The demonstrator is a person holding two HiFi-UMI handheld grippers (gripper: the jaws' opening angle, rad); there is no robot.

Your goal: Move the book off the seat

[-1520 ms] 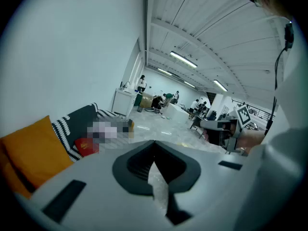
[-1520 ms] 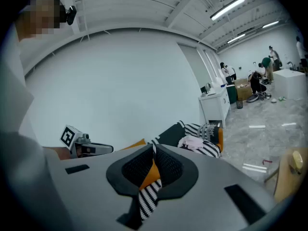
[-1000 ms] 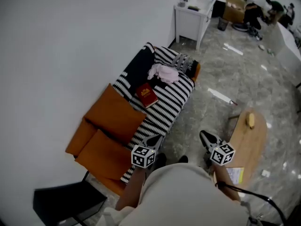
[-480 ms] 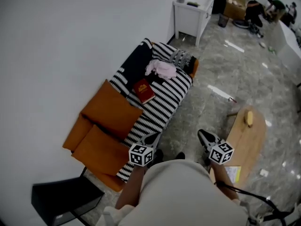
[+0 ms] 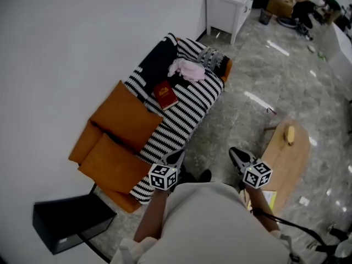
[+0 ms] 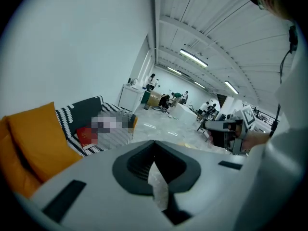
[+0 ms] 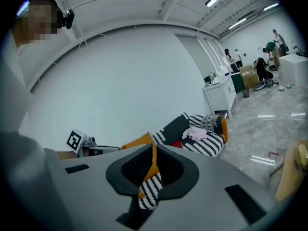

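A red book (image 5: 165, 95) lies on the seat of a black-and-white striped sofa (image 5: 187, 120), just left of a pink cloth (image 5: 187, 69). The left gripper view has the book (image 6: 86, 136) far off at the left; in the right gripper view only a red sliver of the book (image 7: 177, 143) shows. Both grippers hang close to the person's body, well short of the sofa. My left gripper (image 5: 175, 158) is shut and holds nothing; its jaws (image 6: 155, 148) meet in its own view. My right gripper (image 5: 239, 157) is likewise shut and empty, with its jaws (image 7: 153, 153) together.
Two orange cushions (image 5: 124, 120) lean at the sofa's near end. A low wooden table (image 5: 286, 158) with a banana (image 5: 289, 135) stands on the marble floor at the right. A white cabinet (image 5: 228, 7) is beyond the sofa, and a black box (image 5: 71, 221) sits at lower left.
The head view has shifted, so the sofa and book sit a little higher and further left in the frame. Both grippers stay shut near the body.
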